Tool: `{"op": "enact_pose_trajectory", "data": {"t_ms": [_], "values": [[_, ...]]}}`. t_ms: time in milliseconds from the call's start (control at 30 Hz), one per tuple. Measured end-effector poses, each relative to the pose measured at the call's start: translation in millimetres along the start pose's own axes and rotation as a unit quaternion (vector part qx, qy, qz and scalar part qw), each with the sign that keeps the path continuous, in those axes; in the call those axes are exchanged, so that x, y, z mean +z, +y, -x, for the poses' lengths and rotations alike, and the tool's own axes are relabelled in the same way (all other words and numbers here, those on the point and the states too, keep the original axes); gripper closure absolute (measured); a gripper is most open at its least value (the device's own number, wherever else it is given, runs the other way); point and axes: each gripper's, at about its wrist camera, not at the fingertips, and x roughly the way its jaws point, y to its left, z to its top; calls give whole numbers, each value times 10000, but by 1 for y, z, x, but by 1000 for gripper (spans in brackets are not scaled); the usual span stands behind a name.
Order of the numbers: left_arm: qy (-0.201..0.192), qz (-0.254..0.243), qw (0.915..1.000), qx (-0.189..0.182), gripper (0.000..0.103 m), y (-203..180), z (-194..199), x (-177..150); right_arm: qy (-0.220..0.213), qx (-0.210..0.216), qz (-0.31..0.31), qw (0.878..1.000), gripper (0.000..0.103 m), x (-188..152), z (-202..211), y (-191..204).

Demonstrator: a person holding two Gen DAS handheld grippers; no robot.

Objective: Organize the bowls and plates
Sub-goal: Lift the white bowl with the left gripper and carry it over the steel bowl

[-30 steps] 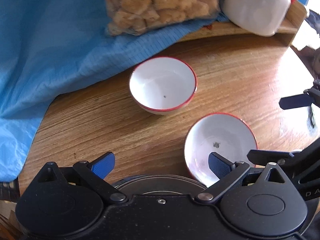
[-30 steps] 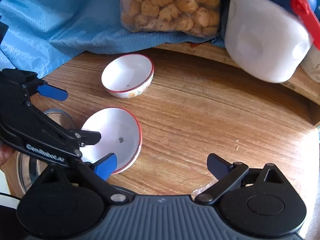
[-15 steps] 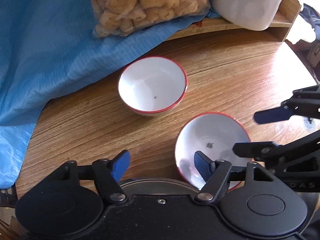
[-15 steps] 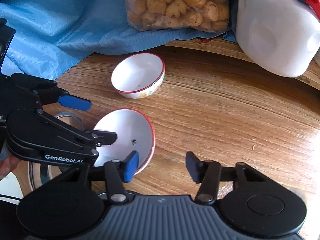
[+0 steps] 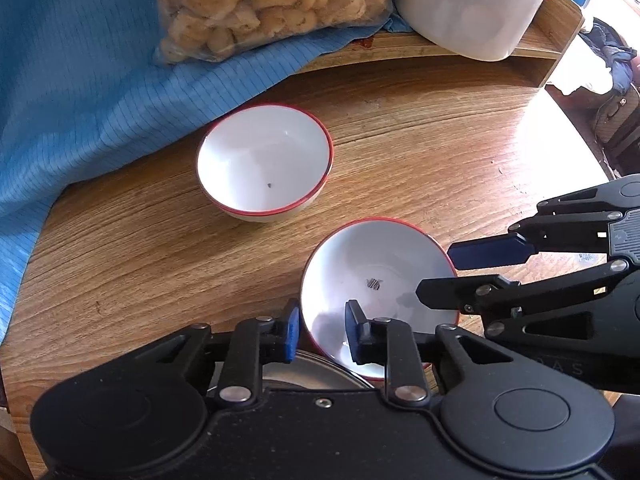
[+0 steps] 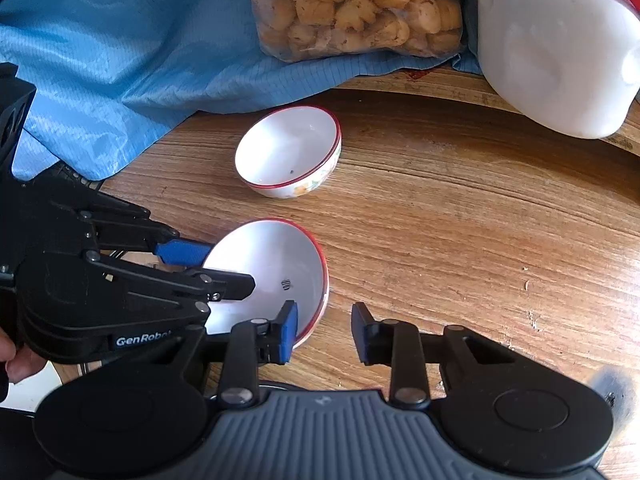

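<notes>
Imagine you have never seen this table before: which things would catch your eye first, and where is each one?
Probably the two red-rimmed white bowls on the wooden table: the near bowl tilts up with both grippers at its rim, the left gripper straddling the near edge, the right gripper at the opposite side. The far bowl sits upright beside the blue cloth. Behind them lie a clear bag of fried tofu puffs and a white plastic jug.

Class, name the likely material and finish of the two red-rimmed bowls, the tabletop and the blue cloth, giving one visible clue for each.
Near bowl and far bowl: probably glazed ceramic, though melamine is possible; glossy white, painted red rims. Tabletop: wood or wood-look veneer, smooth; grain lines and window glare. Blue cloth: thin synthetic fabric, slight sheen, fine grid lines, soft folds.
</notes>
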Motion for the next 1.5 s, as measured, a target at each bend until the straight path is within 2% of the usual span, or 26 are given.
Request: {"op": "enact_pose_trajectory", "data": {"t_ms": [67, 233, 500, 800, 1100, 1500], "values": [[-1, 22, 10000, 4, 80, 0, 1, -1, 8, 22, -11, 10000, 72, 0, -1, -1], [-3, 135, 9999, 51, 92, 4, 2, -1, 43, 192, -47, 9998, 86, 1, -1, 0], [-7, 245, 9997, 45, 94, 5, 4, -3, 17, 374, -306, 9988, 88, -1, -3, -7], [-224, 406, 9989, -28, 99, 7, 14, -3, -171, 319, -446, 9984, 93, -4, 4, -13], [-468, 531, 9975, -27, 100, 4, 29, 2, -418, 250, -473, 9977, 93, -5, 20, -13], [-1040, 937, 9900, -173, 100, -4, 62, 4, -888, 181, -452, 9949, 93, -3, 64, -11]]}}
